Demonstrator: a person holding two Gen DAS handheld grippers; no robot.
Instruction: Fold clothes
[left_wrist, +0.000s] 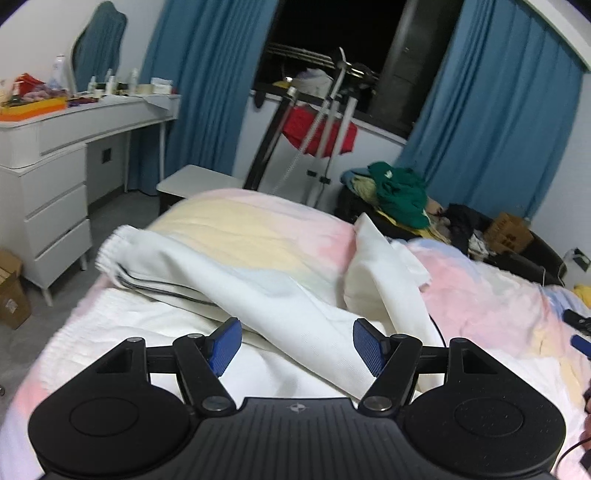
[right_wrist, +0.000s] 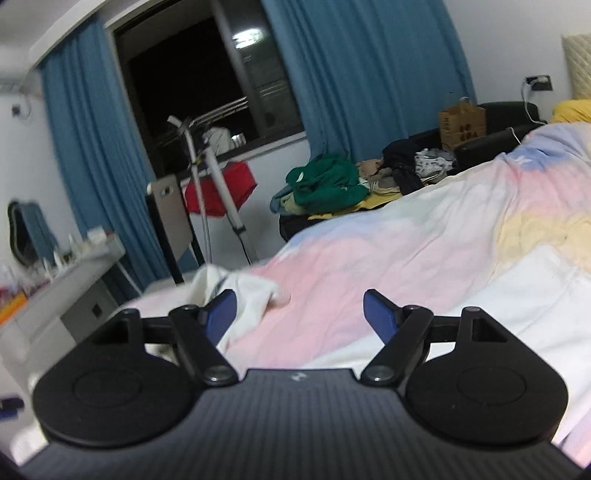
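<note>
Left gripper (left_wrist: 297, 347): held wide apart, nothing clamped.
White trousers (left_wrist: 229, 273): spread on the bed (left_wrist: 480, 295), just beyond it.
Right gripper (right_wrist: 299, 314): spread wide, empty; trousers seen far left.

The left gripper (left_wrist: 297, 345) is held with its blue pads (left_wrist: 225, 345) wide apart, and nothing is pinched between them. The right gripper (right_wrist: 300, 314) is held wide apart too, with nothing gripped.
</note>
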